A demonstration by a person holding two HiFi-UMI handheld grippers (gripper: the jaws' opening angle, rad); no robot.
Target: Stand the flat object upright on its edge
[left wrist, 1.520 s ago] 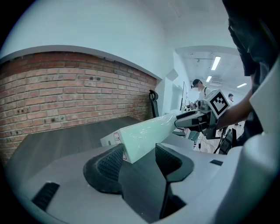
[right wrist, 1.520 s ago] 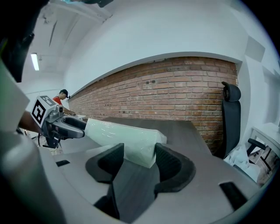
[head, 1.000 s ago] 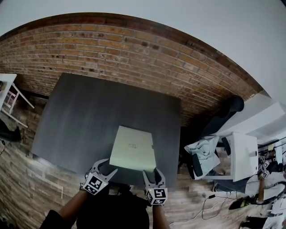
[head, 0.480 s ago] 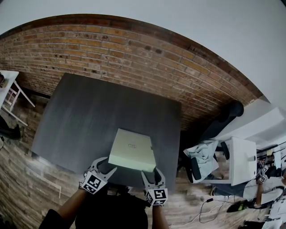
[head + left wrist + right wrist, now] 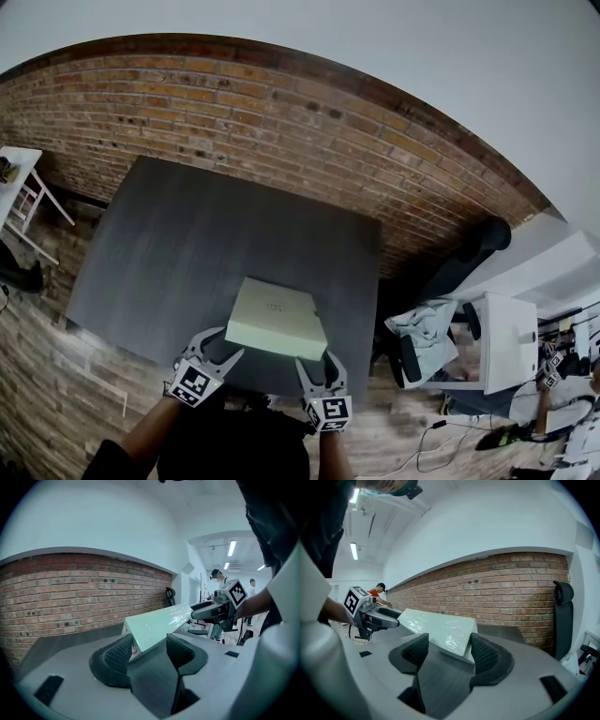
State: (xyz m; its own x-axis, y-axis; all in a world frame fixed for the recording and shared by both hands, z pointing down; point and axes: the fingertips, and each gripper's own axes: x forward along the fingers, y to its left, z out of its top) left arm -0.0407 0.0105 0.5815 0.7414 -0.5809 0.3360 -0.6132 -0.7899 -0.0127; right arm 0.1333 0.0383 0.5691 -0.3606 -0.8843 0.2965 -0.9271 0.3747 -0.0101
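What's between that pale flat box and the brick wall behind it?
Nothing but bare dark tabletop lies between the box and the brick wall. The head view shows that stretch most clearly.

- Even, soft indoor light — shadows stay faint on the dark surface.
- Bright ceiling strip lights glow far right in the left gripper view.
- Fisheye bends the brick wall; corners go black.
- Glare streaks the box wrapping.

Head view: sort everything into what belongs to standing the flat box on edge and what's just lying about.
Job: pale flat box, near edge raised; dark table; left gripper; right gripper, jaws just opened wider, box corner between them.
Lying about: office chair, white desk, white side table.
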